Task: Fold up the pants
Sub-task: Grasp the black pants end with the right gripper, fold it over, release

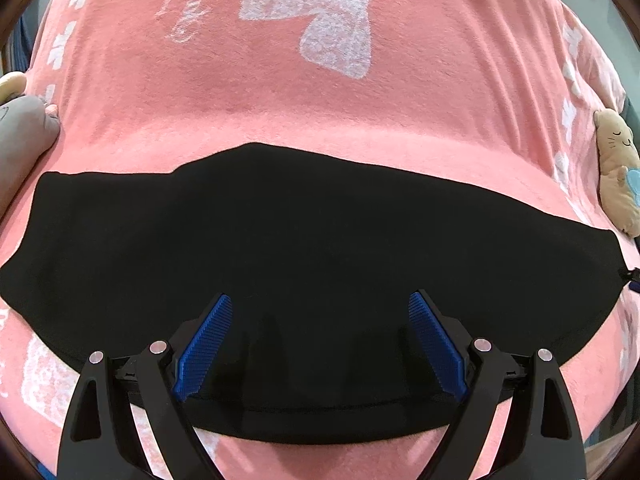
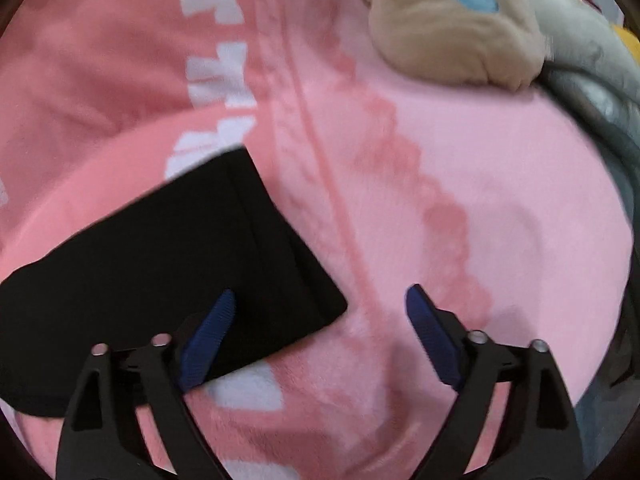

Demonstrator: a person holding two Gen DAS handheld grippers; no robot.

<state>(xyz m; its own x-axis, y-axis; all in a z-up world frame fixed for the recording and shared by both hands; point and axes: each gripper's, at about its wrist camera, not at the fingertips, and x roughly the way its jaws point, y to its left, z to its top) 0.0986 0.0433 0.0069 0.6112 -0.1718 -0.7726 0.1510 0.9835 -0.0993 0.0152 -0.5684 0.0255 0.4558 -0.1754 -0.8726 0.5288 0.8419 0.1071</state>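
1. Left wrist view: black pants (image 1: 304,264) lie flat as a wide folded band across a pink blanket (image 1: 304,92). Left gripper (image 1: 320,340) sits over the band's near edge, fingers (image 1: 204,344) spread wide with nothing between them.
2. Only this view shows the band's full width, the big white bow print (image 1: 320,16) beyond it, and a grey plush (image 1: 24,140) at the left edge.
3. Right wrist view (blurred): one squared end of the pants (image 2: 180,276), corner pointing toward the gap between the fingers. Right gripper (image 2: 320,336) is wide open and holds nothing; the left finger (image 2: 208,340) overlaps the cloth, the right finger is over bare blanket (image 2: 500,200). Cannot tell if either touches.
4. A beige cat plush (image 1: 616,168) appears in both views (image 2: 452,28); grey bedding (image 2: 592,64) beside it only in the right.
5. Edges: the far hem has open blanket beyond it. The pants' right end is near the cat plush but apart. Right of the corner is broad light-pink blanket.
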